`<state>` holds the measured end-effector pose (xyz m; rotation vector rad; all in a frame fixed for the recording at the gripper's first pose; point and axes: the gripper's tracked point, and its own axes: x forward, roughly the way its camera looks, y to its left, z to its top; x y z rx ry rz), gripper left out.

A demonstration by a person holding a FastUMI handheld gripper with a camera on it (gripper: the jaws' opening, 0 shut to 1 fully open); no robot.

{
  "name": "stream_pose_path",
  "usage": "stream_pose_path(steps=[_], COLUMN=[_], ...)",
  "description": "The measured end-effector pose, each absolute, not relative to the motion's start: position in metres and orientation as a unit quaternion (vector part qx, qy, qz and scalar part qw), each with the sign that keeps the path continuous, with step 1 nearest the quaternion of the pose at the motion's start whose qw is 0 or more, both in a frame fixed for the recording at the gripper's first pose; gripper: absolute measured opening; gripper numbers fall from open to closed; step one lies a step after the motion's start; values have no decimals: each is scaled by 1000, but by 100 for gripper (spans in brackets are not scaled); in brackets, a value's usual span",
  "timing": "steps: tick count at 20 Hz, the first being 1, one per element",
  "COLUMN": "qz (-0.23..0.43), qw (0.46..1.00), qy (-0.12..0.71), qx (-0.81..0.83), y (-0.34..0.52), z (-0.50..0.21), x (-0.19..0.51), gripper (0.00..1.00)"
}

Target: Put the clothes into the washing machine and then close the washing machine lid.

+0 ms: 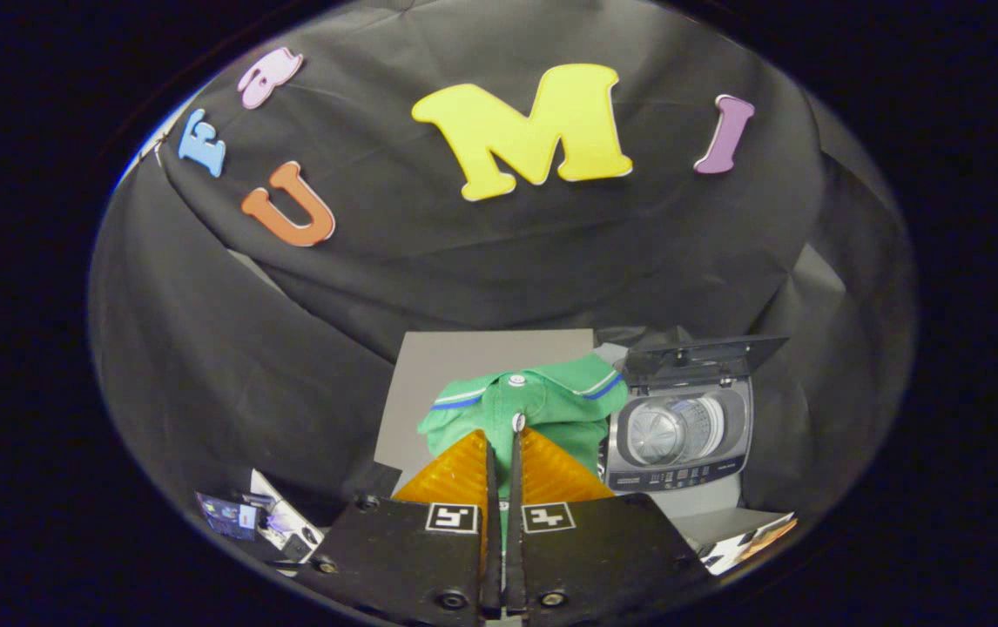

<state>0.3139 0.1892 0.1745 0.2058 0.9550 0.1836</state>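
Observation:
A green polo shirt (556, 402) with a striped collar and white buttons bunches up right at my fingertips. My gripper (503, 433) is shut on it, and a strip of green cloth shows in the narrow gap between the fingers. To the right of the shirt stands a small grey top-loading washing machine (680, 475). Its dark lid (701, 352) is tipped up and back, and the round drum (666, 431) is open to view with nothing visible inside.
A grey tabletop (455, 370) carries the shirt and the washer, with black cloth draped behind and around it. Printed cards or papers lie low on the left (264, 518) and low on the right (747, 540).

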Motion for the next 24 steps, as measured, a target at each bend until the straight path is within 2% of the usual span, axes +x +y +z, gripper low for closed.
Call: stream_pose_path(steps=[12, 24], qz=[24, 40], qw=[899, 886], qy=[422, 446], qx=[114, 119], y=[77, -43], z=[206, 132], x=[275, 296], gripper=[5, 5])
